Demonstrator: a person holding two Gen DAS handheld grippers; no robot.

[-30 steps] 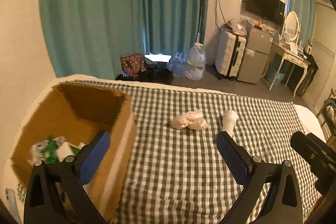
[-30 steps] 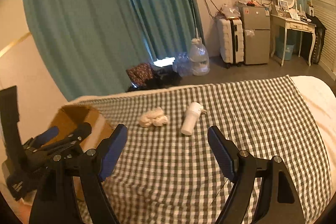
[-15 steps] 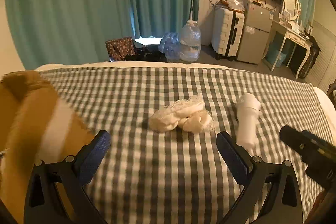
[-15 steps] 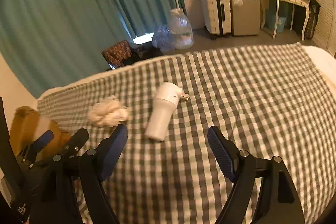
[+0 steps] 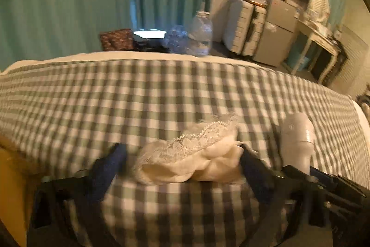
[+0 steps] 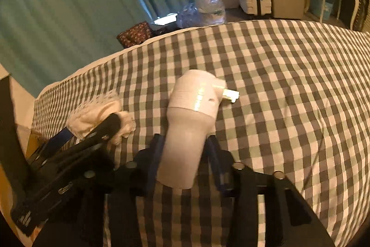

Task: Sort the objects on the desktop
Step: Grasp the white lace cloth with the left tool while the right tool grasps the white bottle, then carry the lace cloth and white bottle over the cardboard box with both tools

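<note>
Dim, warm light; motion blur, fisheye-warped edges.

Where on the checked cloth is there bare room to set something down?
Free: the cloth right of the white bottle, and the far strip toward the curtain. Crowded: the near middle, where the lace cloth, bottle and both grippers sit close together.
</note>
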